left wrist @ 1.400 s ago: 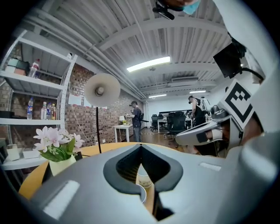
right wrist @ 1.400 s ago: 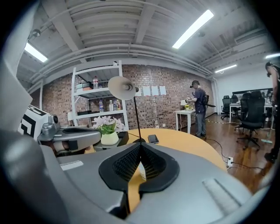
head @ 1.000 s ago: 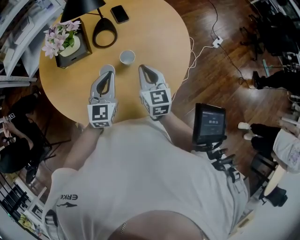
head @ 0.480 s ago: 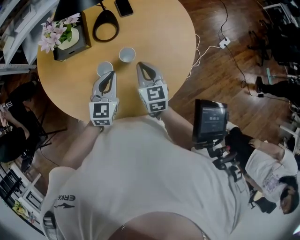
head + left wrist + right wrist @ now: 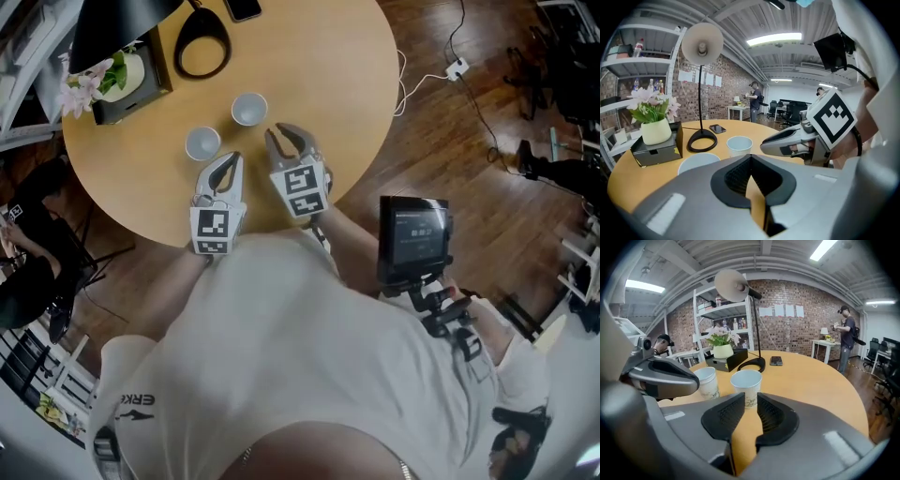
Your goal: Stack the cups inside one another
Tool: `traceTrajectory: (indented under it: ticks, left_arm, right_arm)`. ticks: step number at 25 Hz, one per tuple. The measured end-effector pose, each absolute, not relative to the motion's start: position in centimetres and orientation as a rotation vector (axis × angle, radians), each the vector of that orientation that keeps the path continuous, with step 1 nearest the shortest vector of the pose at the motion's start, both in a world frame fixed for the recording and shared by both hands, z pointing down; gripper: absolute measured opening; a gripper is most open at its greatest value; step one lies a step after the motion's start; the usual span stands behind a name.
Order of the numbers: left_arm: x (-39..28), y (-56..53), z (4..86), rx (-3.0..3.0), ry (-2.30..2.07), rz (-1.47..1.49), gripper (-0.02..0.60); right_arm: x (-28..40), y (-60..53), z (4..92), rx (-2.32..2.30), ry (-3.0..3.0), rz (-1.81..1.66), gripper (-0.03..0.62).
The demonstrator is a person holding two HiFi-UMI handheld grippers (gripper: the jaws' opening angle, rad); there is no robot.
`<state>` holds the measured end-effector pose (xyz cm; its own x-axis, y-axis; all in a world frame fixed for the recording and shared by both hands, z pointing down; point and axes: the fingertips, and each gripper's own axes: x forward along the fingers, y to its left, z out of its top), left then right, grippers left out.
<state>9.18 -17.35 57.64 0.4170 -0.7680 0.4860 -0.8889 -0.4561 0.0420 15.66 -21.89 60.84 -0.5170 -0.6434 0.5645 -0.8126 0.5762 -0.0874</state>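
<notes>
Two white cups were seen upright and apart on the round tabletop (image 5: 347, 84): the far cup (image 5: 248, 109) at eleven o'clock of the right gripper (image 5: 284, 141), the near cup (image 5: 202, 143) at eleven o'clock of the left gripper (image 5: 228, 161). The left jaws were clenched on nothing; the right jaws had just been opening slightly, with nothing between them

Only legible print: "ERKE" on the person's shirt sleeve (image 5: 137, 401), 7 o'clock in head view. Text on the screen (image 5: 413, 239) is too small to read.
</notes>
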Motion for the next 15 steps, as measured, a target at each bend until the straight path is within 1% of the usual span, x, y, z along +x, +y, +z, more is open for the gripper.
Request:
traceTrajectory:
  ticks: [2,3,12,15]
  left_arm:
    - [9.4,-17.3,58.8,2.37,-1.406,0.61,0.002]
    - [9.5,-17.2,59.3,2.366,-1.392,0.62,0.002]
    - [9.9,-16.8,61.2,2.337,-1.331,0.672,0.002]
    - [9.7,-16.5,61.8,2.326,-1.318,0.691,0.002]
  right_arm:
    - [14.8,-21.8,62.8,1.073,-2.304,0.487,0.191]
    - [14.5,-21.7,63.5,1.039,-2.29,0.494,0.216]
    - [13.0,-22.7,65.6,0.962,-2.262,0.455,0.345]
    - [12.2,-23.4,65.9,0.946,-2.27,0.41,0.368]
